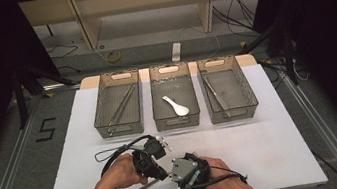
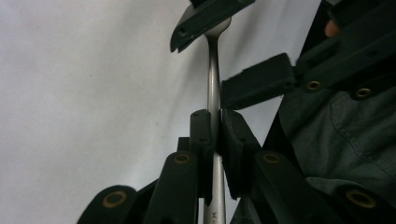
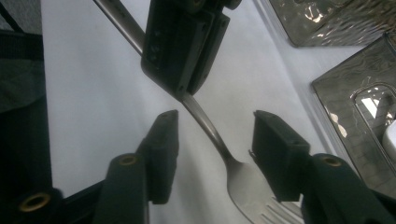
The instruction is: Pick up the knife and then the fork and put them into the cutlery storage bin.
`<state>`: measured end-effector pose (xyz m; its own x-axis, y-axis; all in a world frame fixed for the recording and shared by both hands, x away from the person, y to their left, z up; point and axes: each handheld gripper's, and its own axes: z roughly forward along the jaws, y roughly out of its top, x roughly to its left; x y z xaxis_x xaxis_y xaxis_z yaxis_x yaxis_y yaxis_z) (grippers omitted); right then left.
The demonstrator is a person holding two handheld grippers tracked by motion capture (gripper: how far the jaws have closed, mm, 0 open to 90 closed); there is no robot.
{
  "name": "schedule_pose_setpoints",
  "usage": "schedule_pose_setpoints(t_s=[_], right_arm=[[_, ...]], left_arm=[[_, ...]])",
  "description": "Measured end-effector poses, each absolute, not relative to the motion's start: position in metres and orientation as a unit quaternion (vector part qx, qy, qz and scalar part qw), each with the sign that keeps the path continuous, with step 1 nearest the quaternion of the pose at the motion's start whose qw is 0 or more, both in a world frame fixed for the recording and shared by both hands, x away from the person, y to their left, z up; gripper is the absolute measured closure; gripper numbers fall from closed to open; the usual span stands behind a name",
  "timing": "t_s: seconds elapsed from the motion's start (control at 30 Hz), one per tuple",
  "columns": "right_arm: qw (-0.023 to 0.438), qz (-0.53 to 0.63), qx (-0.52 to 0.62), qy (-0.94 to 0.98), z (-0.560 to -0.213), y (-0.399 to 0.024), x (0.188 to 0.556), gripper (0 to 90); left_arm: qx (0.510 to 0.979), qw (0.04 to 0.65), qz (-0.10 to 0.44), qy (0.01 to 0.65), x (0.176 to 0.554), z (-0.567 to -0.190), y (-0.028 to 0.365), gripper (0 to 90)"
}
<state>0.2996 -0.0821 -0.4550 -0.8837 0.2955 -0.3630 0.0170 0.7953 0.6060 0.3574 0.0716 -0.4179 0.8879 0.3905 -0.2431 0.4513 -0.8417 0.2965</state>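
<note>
the left gripper (image 2: 215, 130) clamps a slim, smooth steel fork (image 3: 243, 182); the right gripper's (image 3: 212, 140) matte black jaws straddle its neck, apart.

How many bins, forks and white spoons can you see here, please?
Bins: 3
Fork: 1
White spoon: 1
Total: 5
</note>
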Motion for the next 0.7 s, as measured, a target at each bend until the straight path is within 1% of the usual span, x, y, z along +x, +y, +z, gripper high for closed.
schedule_pose_setpoints(t_s=[0.1,0.17,0.4,0.6,0.7], right_arm=[[0.232,0.302,0.076,0.922,-0.4565,-0.0818,0.2999,58.1],[0.23,0.302,0.075,0.922,-0.4572,-0.0814,0.2991,59.5],[0.237,0.288,0.037,0.927,-0.4578,-0.0814,0.2996,73.6],[0.244,0.283,0.015,0.927,-0.4609,-0.0797,0.2961,81.2],[0.227,0.277,-0.005,0.934,-0.4627,-0.0795,0.2951,87.7]], left_arm=[[0.956,0.174,-0.093,0.216,0.3568,-0.4178,0.0704,83.0],[0.956,0.173,-0.097,0.215,0.3563,-0.4176,0.0693,83.0],[0.955,0.176,-0.103,0.214,0.3578,-0.4152,0.0698,82.9],[0.956,0.176,-0.106,0.208,0.3581,-0.4147,0.0699,82.7],[0.956,0.179,-0.113,0.202,0.3597,-0.4134,0.0713,82.9]])
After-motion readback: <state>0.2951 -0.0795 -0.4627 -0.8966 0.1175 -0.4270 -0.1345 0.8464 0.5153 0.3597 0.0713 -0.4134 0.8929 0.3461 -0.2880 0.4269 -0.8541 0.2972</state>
